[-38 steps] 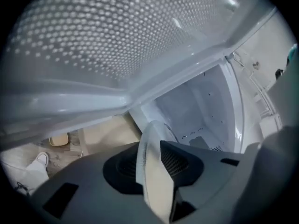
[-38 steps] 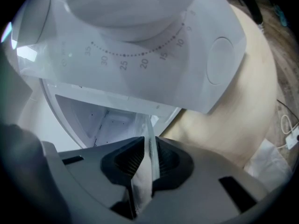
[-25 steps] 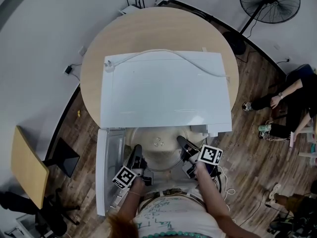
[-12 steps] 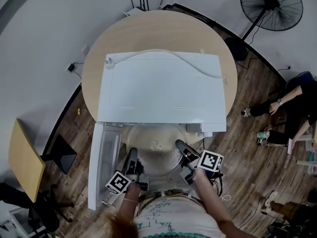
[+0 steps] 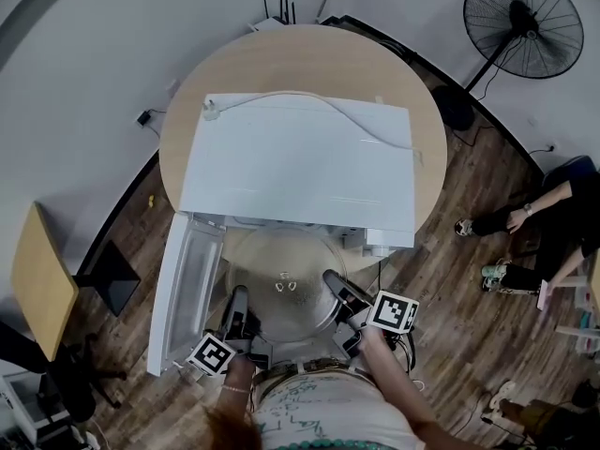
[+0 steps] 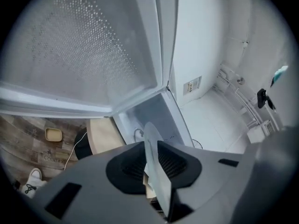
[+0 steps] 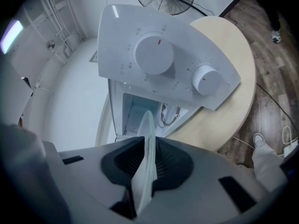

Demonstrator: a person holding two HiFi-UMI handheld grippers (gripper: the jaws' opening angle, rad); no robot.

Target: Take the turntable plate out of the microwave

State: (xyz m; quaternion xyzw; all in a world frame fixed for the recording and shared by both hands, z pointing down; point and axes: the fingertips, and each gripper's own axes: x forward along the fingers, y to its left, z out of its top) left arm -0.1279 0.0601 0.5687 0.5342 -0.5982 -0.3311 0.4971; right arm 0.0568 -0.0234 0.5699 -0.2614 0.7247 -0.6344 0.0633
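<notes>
Clear of the cavity now comes the turntable plate [image 5: 281, 287]. A second ago its far half lay under the roof of the microwave [image 5: 300, 167]. Now nearly the whole glass disc shows in front of the opening, roughly level, with only its far edge still tucked beneath the front lip.

Both tools have drawn back towards the person with it. The left tool [image 5: 240, 300] pinches the near-left rim. Its jaws have just been closing a little further, and in its own view the glass edge [image 6: 156, 171] sits squeezed between the pads. The right tool [image 5: 334, 284] is clamped on the near-right rim, with the plate's edge [image 7: 147, 139] standing between its jaws below the two dials [image 7: 154, 55].

The door [image 5: 187, 289] hangs wide open at the left, out of the way. The microwave fills most of the round wooden counter [image 5: 412, 92], and its power cord [image 5: 328, 106] trails over the top.

I would say the lift-out is all but done. What remains is carrying the plate fully free and finding somewhere to set it. With only two thin grips on a glass rim, the hands need to move together.
</notes>
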